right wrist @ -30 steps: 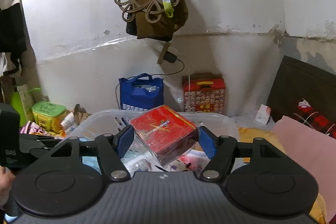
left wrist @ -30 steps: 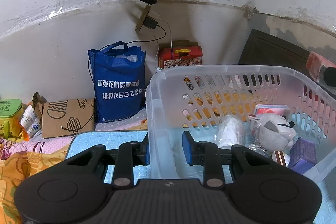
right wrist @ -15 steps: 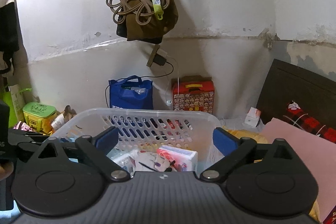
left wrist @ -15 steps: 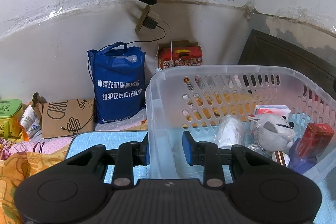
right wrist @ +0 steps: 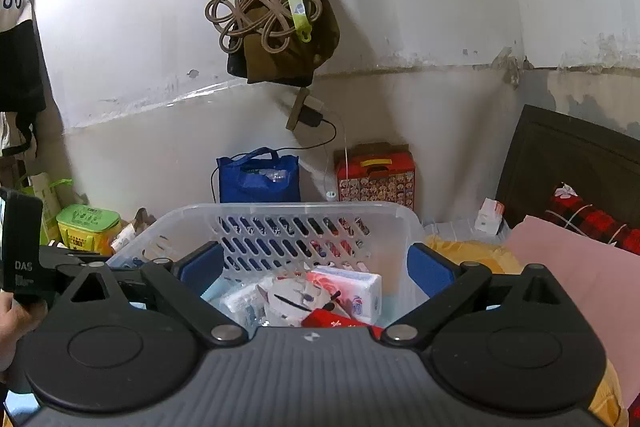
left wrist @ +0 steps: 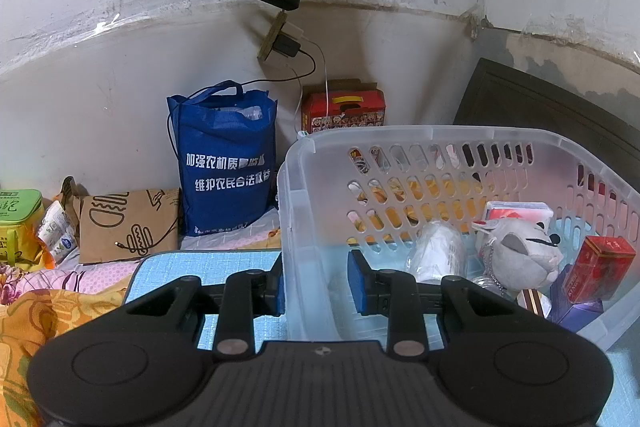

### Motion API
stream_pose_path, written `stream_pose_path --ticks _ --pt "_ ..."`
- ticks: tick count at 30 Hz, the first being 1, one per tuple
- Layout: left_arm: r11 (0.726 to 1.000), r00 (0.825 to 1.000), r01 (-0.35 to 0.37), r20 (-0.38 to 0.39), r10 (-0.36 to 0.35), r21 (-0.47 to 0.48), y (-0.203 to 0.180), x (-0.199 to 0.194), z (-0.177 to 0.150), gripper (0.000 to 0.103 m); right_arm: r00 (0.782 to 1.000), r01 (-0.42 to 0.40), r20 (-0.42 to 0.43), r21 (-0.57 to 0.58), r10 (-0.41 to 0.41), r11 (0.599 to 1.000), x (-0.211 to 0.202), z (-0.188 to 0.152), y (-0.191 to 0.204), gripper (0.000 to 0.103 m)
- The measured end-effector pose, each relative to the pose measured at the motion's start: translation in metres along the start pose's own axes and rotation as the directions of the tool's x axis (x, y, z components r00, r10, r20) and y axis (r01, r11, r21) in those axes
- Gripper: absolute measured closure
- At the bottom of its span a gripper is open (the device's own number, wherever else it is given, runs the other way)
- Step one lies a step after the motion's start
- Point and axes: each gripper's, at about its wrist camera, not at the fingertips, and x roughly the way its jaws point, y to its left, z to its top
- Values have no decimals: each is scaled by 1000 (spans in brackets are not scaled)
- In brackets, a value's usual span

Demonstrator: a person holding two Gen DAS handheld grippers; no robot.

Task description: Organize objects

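While the left claw (left wrist: 316, 283) pinches the basket (left wrist: 400, 135) wall, the right claw (right wrist: 316, 267), just spread, hangs empty near a tag (right wrist: 22, 247) reading "DAS".

Lighting: even, cool indoor light, moderately bright in both views; source not visible.
Shadows: soft; a dim one on the wall (right wrist: 420, 7) behind the hanging bundle (right wrist: 276, 23).
Glare: small specular streak on the glossy wall band (left wrist: 108, 25); faint sheen on the translucent basket (left wrist: 440, 139) rim.
Distortion: strong fisheye; wall lines bow, corners vignette to black.
Focus: sharp centrally, slightly soft toward the edges; no motion blur.
Colour: bluish cast; mild noise in the dark headboard (right wrist: 568, 163).
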Motion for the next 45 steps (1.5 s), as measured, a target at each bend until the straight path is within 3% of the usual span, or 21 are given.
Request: stream_pose_path --ticks 13,18,20,23,27,29,32,35,40,45 --pt "1000 1000 -9 6 9 0 0 0 1 69 1000 4 -20 8 -4 1000 -6 -5 -7 1" --pt "999 995 -49 90 50 -13 5 -13 5 66 999 17 -44 8 -17 1000 -7 -5 -11 0" --pt "998 991 -49 125 52 -34 9 -24 9 48 999 17 -52 21 -16 1000 -7 -5 -13 0" --pt "999 982 -24 184 33 -47 14 -47 12 29 996 50 -71 29 -48 998 -10 -3 -15 0" --pt "999 968 -28 250 31 -18 11 -79 13 10 991 82 -102 -16 -83 997 -17 -3 -5 0" --pt "998 967 -65 246 64 -4 4 -91 13 2 986 134 -98 -45 -138 990 -22 -5 4 0" --pt "998 974 -56 221 53 9 -5 -100 10 2 979 176 -97 -47 -180 983 -28 -6 9 0" --pt "1000 987 25 158 -27 20 -12 -103 7 2 980 149 -126 -55 -155 987 -33 -5 8 0" --pt "999 994 8 105 -12 40 -31 -109 -1 2 986 112 -123 -24 -114 993 -42 -8 3 0" --pt "999 995 42 85 -44 33 -35 -114 -3 2 986 106 -136 28 -102 994 -44 -9 -1 0"
